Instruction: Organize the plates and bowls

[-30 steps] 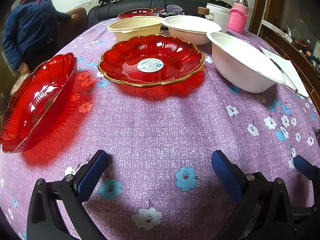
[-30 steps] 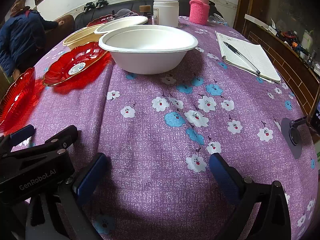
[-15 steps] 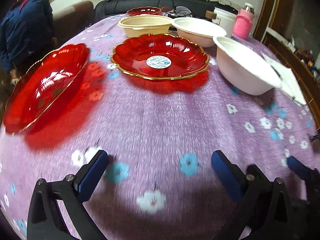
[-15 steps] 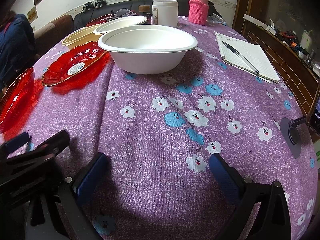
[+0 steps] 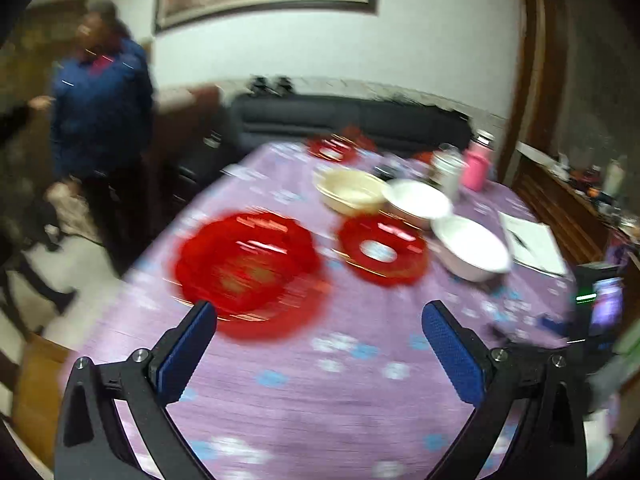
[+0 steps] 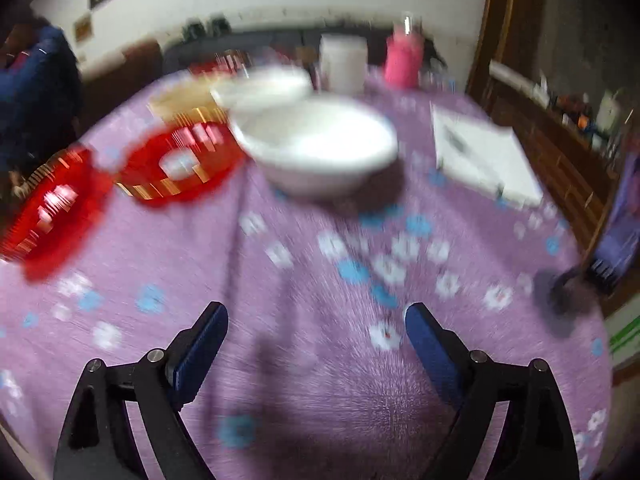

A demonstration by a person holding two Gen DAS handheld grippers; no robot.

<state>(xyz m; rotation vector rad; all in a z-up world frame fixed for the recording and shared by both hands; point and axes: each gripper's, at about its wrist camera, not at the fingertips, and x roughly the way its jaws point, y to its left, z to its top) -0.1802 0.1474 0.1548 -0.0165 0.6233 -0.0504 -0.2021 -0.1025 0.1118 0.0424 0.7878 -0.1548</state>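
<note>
Both the left gripper (image 5: 319, 334) and right gripper (image 6: 317, 330) hover wide open and empty above unsorted red plates (image 5: 244, 264) and white bowls (image 6: 316, 146), apparently poised to begin stacking.

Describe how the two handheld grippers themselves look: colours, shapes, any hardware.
The left gripper and the right gripper look alike: black angular frames with triangular cut-outs and small silver screws at the joints. Their fingers are flat paddles faced with blue textured pads. No cables, sleeves or markings show.
</note>
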